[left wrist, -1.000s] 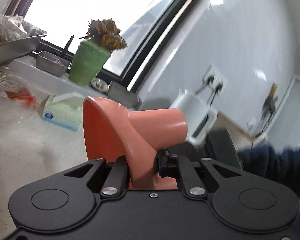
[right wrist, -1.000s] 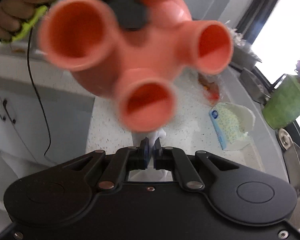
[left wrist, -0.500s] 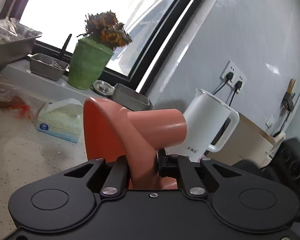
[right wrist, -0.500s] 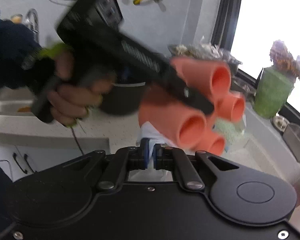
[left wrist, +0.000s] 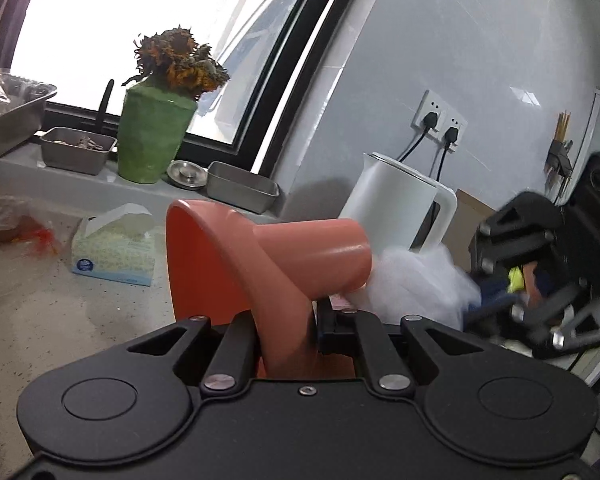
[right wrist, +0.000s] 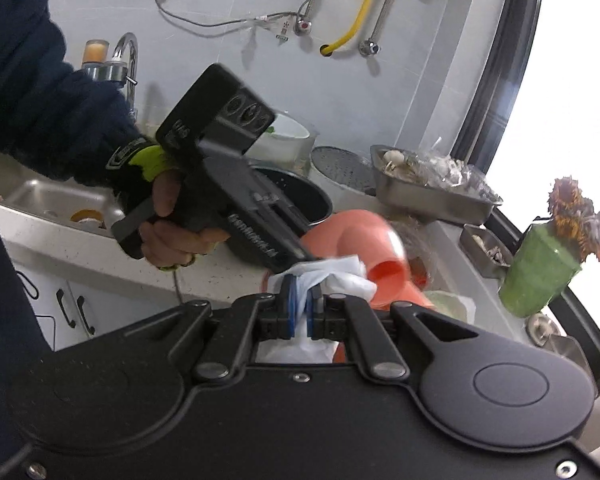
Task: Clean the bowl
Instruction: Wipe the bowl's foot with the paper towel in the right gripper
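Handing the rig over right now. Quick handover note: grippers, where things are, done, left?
Left gripper: shut on the orange bowl, held in the air over the counter, its tube legs pointing at the kettle.
Right gripper: shut on a white tissue, which is against a leg of the bowl.
Done: both grasps made, tissue at the bowl.
Left: wipe the bowl; how much is already wiped cannot be told.

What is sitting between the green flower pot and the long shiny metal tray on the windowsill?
A small round metal lid sits on the sill between the green pot and the metal tray. The left wrist view shows it.
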Demonstrator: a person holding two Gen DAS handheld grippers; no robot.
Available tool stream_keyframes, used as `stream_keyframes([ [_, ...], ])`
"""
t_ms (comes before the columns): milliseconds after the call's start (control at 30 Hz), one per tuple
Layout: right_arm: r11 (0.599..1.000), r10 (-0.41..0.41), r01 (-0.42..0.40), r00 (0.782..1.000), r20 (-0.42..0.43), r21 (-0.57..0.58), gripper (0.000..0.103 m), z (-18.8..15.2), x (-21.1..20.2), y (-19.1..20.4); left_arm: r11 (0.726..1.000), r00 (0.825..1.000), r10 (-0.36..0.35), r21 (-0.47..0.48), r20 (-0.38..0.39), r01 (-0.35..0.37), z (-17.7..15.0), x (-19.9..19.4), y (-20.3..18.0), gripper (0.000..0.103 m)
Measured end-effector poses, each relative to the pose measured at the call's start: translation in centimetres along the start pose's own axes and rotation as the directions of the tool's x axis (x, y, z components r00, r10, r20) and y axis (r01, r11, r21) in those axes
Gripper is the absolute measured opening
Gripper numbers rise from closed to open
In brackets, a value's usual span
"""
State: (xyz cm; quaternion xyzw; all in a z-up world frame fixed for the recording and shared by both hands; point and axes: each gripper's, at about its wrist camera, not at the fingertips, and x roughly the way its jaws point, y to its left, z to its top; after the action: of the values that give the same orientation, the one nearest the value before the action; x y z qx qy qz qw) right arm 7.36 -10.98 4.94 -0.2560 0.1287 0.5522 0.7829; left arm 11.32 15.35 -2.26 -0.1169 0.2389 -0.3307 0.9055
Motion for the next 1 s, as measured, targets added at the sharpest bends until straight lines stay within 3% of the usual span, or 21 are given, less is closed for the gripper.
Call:
stream_keyframes([
  [133,1.000,0.015,-0.015,0.999,0.029,-0.005,0.005,1.2,-0.2,-0.7,0.999,1.000,0.015,0.037,-0.008,-0.015,-0.5,-0.2,-0.9,0.010],
  [267,0.998,0.032,-0.029,0.998,0.050,-0.063,0.005,3.0,0.3,-0.6,0.991,1.000,0.003,0.134,-0.024,0.001,-0.4,-0.2,-3.0,0.010],
  [467,0.995,-0.044,0.048,0.998,0.046,-0.092,0.005,4.2,0.1,-2.6,0.977,0.999,-0.049,0.206,-0.002,0.049,0.2,-1.8,-5.2,0.010],
  [667,0.993,-0.084,0.085,0.996,0.022,-0.081,0.005,3.5,-0.8,-3.3,0.974,0.994,-0.105,0.207,0.036,0.096,0.7,-4.0,-6.3,0.011],
  [1000,0.992,-0.120,0.121,0.992,0.025,-0.041,0.005,2.6,-3.1,-2.8,0.985,0.988,-0.115,0.143,0.104,0.100,2.1,-4.5,-5.4,0.012],
])
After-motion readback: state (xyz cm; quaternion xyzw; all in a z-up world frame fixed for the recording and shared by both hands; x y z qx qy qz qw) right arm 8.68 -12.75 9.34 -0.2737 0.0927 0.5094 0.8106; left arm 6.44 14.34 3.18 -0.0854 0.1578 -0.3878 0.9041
